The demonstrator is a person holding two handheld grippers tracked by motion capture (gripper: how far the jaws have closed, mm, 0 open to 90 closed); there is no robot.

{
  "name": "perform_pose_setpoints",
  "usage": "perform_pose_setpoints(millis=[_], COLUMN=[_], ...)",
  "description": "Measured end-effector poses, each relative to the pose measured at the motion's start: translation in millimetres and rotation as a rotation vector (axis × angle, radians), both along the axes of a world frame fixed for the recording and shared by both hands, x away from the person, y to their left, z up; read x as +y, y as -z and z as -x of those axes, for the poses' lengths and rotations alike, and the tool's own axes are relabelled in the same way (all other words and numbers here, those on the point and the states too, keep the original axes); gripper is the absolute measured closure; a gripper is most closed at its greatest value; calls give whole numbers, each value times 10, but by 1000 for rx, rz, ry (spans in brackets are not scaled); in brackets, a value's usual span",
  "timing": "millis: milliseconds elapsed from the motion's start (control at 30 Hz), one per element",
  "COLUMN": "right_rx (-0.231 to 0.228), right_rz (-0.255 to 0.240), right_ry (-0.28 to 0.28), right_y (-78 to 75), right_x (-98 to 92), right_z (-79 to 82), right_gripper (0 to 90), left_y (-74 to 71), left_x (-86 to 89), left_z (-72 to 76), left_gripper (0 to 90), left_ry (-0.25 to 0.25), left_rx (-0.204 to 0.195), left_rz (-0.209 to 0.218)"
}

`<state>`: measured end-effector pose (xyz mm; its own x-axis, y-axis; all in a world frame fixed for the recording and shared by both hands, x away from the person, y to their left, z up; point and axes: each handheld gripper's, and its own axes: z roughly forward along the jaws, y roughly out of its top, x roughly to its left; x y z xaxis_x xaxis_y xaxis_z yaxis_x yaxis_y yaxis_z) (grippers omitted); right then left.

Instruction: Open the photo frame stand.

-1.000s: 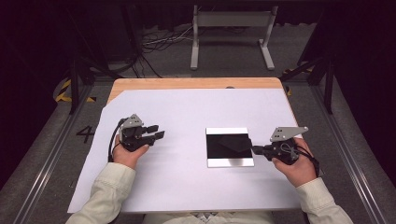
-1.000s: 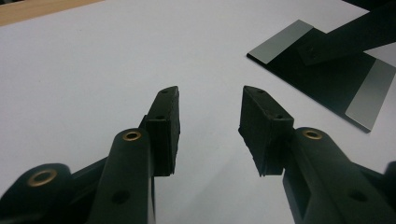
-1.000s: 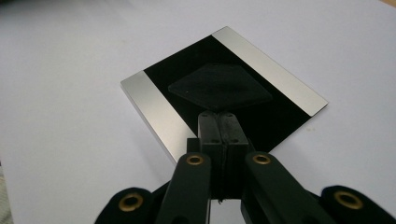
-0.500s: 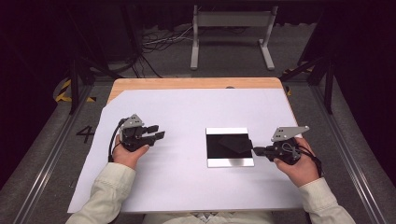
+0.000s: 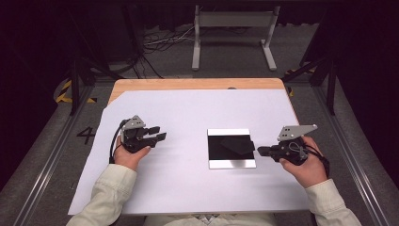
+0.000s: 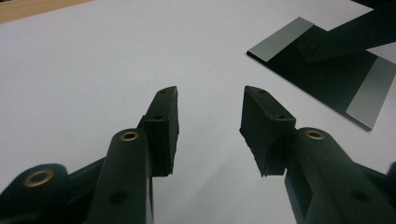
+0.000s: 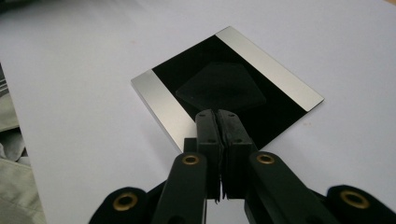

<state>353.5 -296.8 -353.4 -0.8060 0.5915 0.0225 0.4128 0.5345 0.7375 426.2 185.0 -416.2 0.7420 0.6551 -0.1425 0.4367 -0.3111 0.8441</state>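
As seen from the high view, a white sheet (image 5: 197,141) is spread over a wooden table (image 5: 197,84), and a black plate with silver end strips (image 5: 231,148) is laid flat on it, toward 3 o'clock of the sheet's centre. The left gripper (image 5: 160,133) is held over the sheet at 9 o'clock of the plate, well apart from it, with its jaws pointed toward the plate and a gap visible between them. The right gripper (image 5: 259,150) is held at 3 o'clock of the plate, its tips just beside the plate's near edge; contact cannot be judged.

From the left gripper view, the left gripper (image 6: 210,105) is shown with its jaws set wide, nothing between them, above bare sheet (image 6: 93,60). The plate (image 6: 327,74) is located at 2 o'clock.

From the right gripper view, the right gripper (image 7: 218,116) is shown with its jaws pressed together, nothing gripped. The plate (image 7: 224,84) lies at 12 o'clock, directly beyond the tips, and a faint five-sided reflection is seen on its black face.
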Motion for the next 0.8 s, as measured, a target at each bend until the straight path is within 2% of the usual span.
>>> perform_pose_setpoints(millis=[200,433,800], right_rx=[-10,11,9], right_rz=[-27,-76,-100], right_ry=[4,45,97], right_y=[-76,-115,-148], right_x=[8,26,42], right_z=[-19,-108,-233], right_gripper=[861,805,754], left_y=[4,15,17], left_x=[-3,-9,-11], left_z=[-2,-1,-2], left_gripper=[573,572,570], left_ry=[1,-2,1], left_rx=[-2,6,8], left_rz=[-5,0,-3])
